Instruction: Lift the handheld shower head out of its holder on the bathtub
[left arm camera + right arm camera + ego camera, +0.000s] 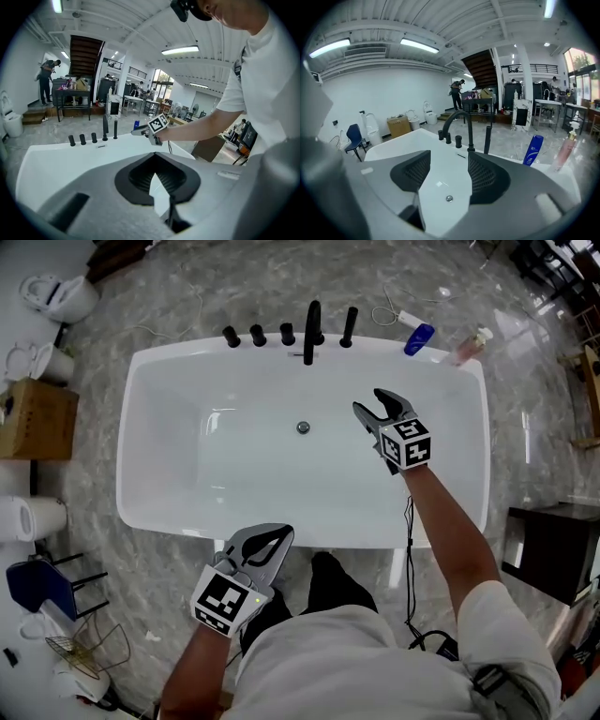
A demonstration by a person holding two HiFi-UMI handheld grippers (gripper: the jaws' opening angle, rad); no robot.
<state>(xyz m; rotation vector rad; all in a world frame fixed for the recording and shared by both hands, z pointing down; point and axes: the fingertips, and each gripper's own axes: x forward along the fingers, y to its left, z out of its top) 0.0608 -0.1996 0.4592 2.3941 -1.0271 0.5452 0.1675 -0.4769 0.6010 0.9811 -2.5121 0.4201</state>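
No words, brands or numbers can be read anywhere in these views.

The nearest things to signs are black-and-white square code patterns, without letters or digits. One is on the cube point(410, 443) of the right gripper point(372, 401), right of centre in the head view. Another is on the cube point(223, 601) of the left gripper point(281, 531), at lower left. The blue bottle point(419, 338) at the upper right carries pale print that is too small to make out, even in the right gripper view. The cardboard box point(37, 418) at the left edge shows no legible marking. The pink bottle point(469, 345) beside the blue one is also too blurred to read.
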